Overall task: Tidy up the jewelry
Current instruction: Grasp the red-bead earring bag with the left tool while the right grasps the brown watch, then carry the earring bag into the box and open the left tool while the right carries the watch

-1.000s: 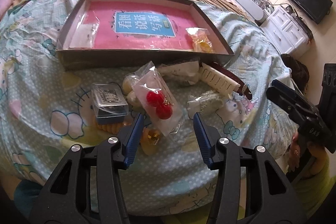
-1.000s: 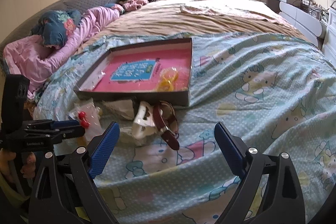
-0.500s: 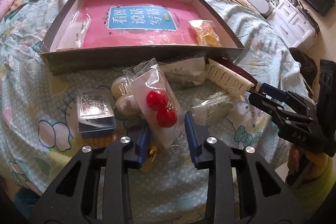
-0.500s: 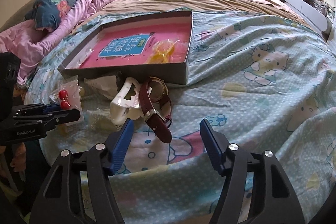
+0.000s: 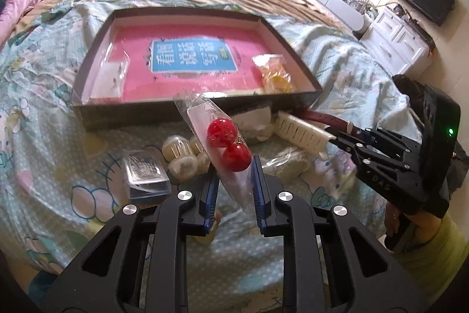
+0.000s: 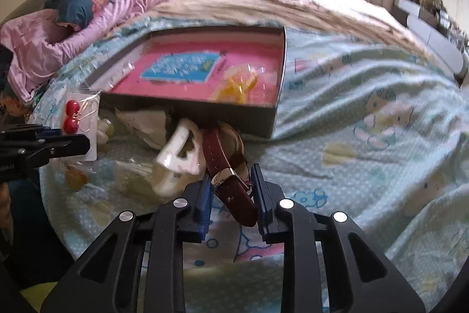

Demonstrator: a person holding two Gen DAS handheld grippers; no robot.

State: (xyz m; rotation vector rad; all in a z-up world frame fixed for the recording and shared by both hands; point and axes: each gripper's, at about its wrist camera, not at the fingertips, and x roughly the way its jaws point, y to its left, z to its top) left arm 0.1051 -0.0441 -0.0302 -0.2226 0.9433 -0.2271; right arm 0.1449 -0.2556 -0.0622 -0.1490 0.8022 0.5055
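My left gripper (image 5: 233, 178) is shut on a clear packet of red ball earrings (image 5: 227, 144) and holds it lifted above the bedsheet, in front of the shallow dark box (image 5: 190, 104) with a pink book inside. The packet also shows in the right wrist view (image 6: 79, 119). My right gripper (image 6: 231, 187) is shut on the strap of a dark red watch (image 6: 225, 166) lying in front of the box (image 6: 222, 110). A white strap (image 6: 176, 154) lies beside the watch.
In the box lie a clear packet (image 5: 112, 75) and a yellow packet (image 5: 274, 74). On the sheet lie a small clear case (image 5: 145, 175), pale round beads (image 5: 180, 157), wrapped white pieces (image 5: 287, 163) and a yellow piece (image 6: 76, 176). Pink bedding (image 6: 58, 40) is at left.
Both grippers have closed: the left on the red earring packet, which is now lifted off the sheet, the right on the dark red watch strap after moving closer.
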